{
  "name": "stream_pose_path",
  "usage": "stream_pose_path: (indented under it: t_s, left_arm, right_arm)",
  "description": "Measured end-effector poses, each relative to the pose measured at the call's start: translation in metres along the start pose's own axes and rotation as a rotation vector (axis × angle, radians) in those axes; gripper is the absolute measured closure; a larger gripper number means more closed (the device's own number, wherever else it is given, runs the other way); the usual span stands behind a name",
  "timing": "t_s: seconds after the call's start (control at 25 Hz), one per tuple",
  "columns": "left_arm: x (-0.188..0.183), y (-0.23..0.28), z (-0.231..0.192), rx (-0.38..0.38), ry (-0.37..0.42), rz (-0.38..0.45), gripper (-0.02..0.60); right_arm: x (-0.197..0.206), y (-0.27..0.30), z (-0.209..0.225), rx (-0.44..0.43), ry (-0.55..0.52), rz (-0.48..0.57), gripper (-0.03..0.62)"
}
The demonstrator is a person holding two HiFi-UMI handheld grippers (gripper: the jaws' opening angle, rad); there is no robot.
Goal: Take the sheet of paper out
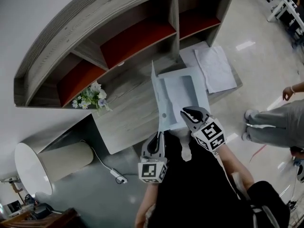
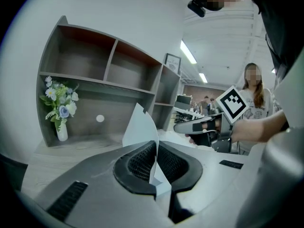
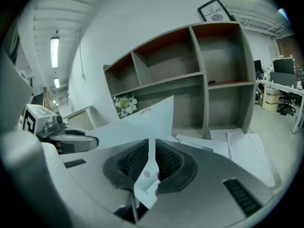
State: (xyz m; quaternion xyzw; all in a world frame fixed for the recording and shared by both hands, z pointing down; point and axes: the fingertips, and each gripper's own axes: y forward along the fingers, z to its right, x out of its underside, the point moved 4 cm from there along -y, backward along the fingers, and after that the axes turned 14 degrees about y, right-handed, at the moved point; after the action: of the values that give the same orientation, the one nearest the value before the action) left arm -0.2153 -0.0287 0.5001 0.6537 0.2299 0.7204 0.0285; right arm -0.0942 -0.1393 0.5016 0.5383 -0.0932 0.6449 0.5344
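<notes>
Head view, left tongs (image 1: 158, 136) clamped on folder flap (image 1: 153, 94), right tongs (image 1: 186, 112) pinching pale sheet (image 1: 180, 93) (both barely parted).

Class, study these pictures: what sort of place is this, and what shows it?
Probably an open-plan office: a desk with a monitor and an office chair, ceiling strip lights, and a wooden shelf unit.

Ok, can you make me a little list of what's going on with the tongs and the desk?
left tongs: shut on the raised flap of the folder
right tongs: shut on the folder's near edge
folder: pale blue, open on the desk
loose papers: at the desk's right end
flowers: on the desk, left of the folder
</notes>
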Motion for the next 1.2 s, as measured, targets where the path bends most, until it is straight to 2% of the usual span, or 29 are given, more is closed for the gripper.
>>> stream_pose_path:
  t_s: [0.24, 0.68, 1.0, 1.2]
  left_arm:
    - [0.007, -0.006, -0.013, 0.043, -0.010, -0.007, 0.558]
    - [0.018, -0.018, -0.034, 0.071, -0.052, -0.016, 0.557]
    - [0.023, -0.019, -0.038, 0.110, -0.053, -0.024, 0.557]
    - [0.020, -0.019, -0.039, 0.115, -0.078, -0.013, 0.557]
  right_arm:
    - [0.017, 0.047, 0.009, 0.053, -0.008, -0.070, 0.577]
    - [0.060, 0.113, 0.033, 0.156, -0.027, -0.233, 0.507]
    - [0.086, 0.153, 0.055, 0.237, -0.115, -0.345, 0.479]
    - [0.103, 0.170, 0.066, 0.264, -0.122, -0.413, 0.473]
